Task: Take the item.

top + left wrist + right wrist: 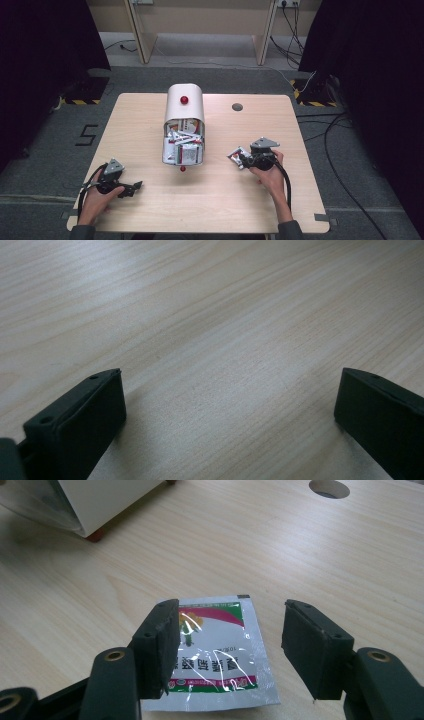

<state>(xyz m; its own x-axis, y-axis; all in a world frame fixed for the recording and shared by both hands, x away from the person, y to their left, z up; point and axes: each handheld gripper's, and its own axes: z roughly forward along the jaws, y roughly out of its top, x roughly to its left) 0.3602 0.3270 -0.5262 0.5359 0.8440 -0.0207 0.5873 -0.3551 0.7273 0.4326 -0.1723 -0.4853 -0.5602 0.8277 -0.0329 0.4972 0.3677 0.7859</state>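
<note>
Your right gripper [227,647] is lying with jaws parted, unclamped, around the sachet [220,655] flat on the table [300,555], while your left gripper [230,405] is resting wide open, empty.

Layout around the container on the table

The container [184,125] lies on the table [150,130] near its middle, open end toward the person, sachets [183,145] inside it. To the container's right, near its open end, a sachet [215,650] lies flat on the table between the right gripper [246,159] jaws. The left gripper [131,189] sits left of the container, nearer the person. A table hole [237,107] lies right of the container's far end.
</note>
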